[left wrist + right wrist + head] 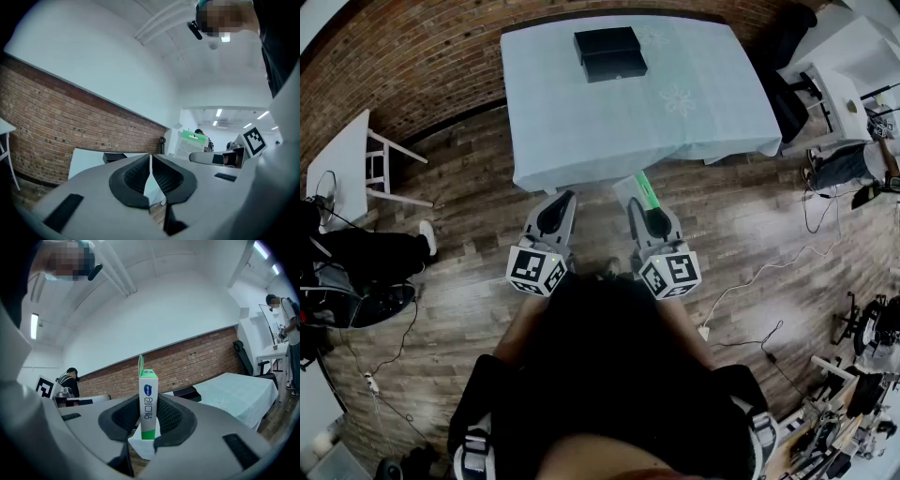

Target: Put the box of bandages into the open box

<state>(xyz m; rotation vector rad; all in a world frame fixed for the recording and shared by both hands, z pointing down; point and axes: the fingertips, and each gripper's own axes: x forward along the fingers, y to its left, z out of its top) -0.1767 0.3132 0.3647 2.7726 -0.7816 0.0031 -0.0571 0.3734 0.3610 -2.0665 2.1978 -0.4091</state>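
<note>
The box of bandages [148, 394] is a slim, tall carton. It is white with a green foot and has blue print down its narrow face (the green flap at the top stands open). It stands upright between the ribbed black fingers [169, 416] of the right gripper [149, 420], which press on its two broad sides and hold it up in the air, near the table's [581, 122] near edge. The left gripper [150, 161] has its fingers closed together on nothing, with only a thin slit between the pads. The table is draped in a pale cloth [722, 103] with faint flower prints. The black open box [610, 52], flat and matt, lies at the far side, well apart from the box of bandages. I can't make out whether anything lies in it.
</note>
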